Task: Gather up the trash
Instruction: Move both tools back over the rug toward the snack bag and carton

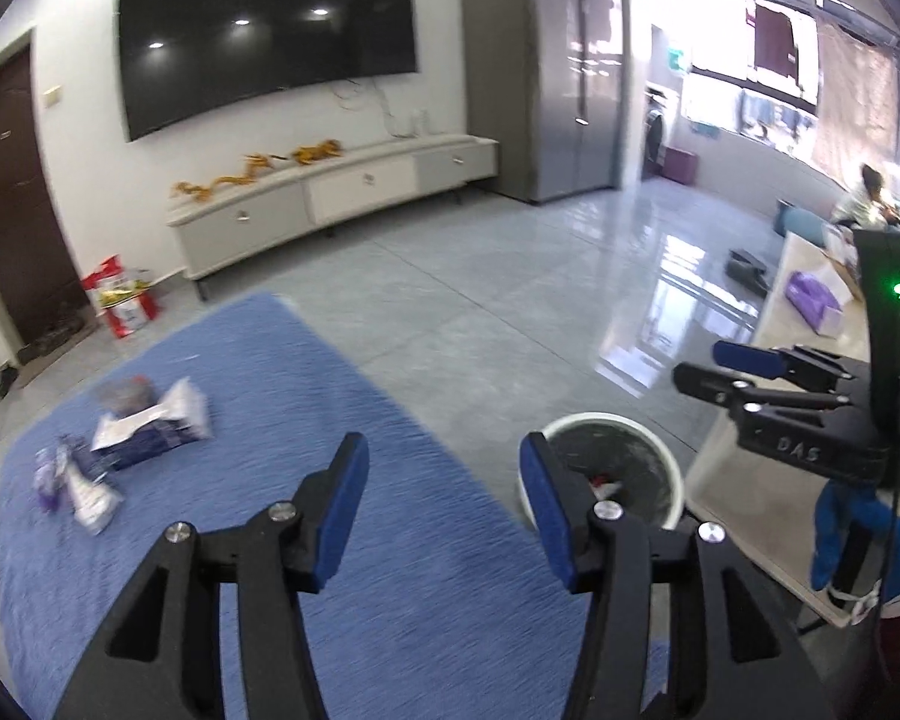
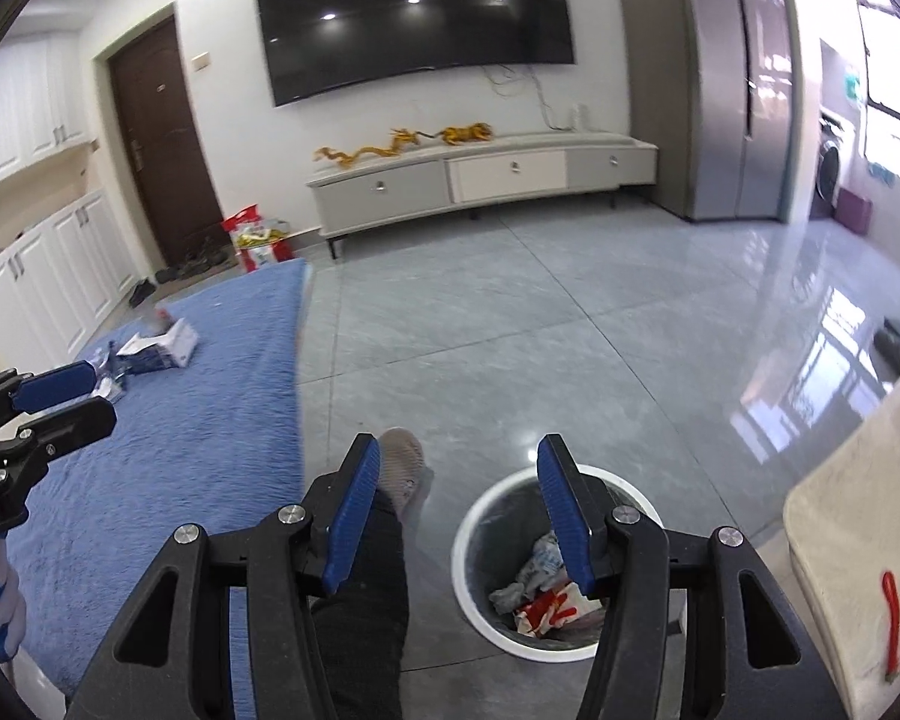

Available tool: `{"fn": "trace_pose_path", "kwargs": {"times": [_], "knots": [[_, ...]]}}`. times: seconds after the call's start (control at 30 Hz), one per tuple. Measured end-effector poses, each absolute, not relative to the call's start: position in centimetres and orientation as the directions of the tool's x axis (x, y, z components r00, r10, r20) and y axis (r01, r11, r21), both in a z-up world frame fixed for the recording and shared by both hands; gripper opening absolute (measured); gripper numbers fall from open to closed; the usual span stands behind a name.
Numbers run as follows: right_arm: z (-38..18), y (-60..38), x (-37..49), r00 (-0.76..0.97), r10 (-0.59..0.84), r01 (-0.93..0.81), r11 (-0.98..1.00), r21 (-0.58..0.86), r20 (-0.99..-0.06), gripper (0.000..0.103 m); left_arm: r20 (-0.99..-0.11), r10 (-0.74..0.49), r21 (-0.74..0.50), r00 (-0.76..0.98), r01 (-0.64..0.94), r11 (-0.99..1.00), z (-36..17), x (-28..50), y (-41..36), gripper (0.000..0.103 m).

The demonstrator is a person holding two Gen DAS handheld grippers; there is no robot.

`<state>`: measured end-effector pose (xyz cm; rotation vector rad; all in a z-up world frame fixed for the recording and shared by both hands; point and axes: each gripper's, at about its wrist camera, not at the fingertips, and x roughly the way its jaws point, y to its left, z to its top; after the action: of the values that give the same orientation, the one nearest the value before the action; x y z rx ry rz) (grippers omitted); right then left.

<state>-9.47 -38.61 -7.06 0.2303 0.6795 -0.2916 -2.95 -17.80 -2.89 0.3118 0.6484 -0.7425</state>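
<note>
Living-room floor seen from both wrist cameras. The left gripper (image 1: pixel 444 504) hangs over the blue rug (image 1: pixel 222 420) with its blue-padded jaws parted and nothing between them. The right gripper (image 2: pixel 459 507) is likewise parted and empty, above the grey tiled floor (image 2: pixel 570 324).

The white-rimmed trash bin (image 2: pixel 468 540) stands on the tiles just right of the rug's edge, near the person's trousered leg and beige shoe (image 2: pixel 405 468). Inside it lie crumpled wrappers (image 2: pixel 534 594), grey, white and red.

Uncollected trash remains on the far-left part of the rug: a torn blue-and-white package (image 1: pixel 150 429) and, nearer and to its left, smaller purple-and-white wrappers (image 1: pixel 75 483), blurred. These lie well apart from the bin.

At the right stands a pale table (image 2: pixel 858 510) bearing a red strip (image 2: pixel 891 618). Against the far wall are a low cabinet (image 2: pixel 480 180), a wall-mounted television (image 2: pixel 414 12) and a dark door (image 2: pixel 156 138).
</note>
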Motion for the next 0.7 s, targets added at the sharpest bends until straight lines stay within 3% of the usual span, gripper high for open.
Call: {"fn": "trace_pose_path", "kwargs": {"times": [0.23, 0.7], "knots": [[-5.8, -33.4, -7.6, 0.748, -0.142, 0.24, 0.969, 0.065, -0.649, 0.054, -0.623, -0.457, 0.047, 0.635, 0.614, 0.788, -3.2, -2.6, -11.2, 0.056], [-6.0, -24.7, -2.9, 0.739, 0.012, 0.019, 0.999, 0.04, -0.674, 0.054, -0.702, -0.281, -0.068, 0.655, 0.331, 0.941, -8.5, 0.5, 3.7, 0.057]]}}
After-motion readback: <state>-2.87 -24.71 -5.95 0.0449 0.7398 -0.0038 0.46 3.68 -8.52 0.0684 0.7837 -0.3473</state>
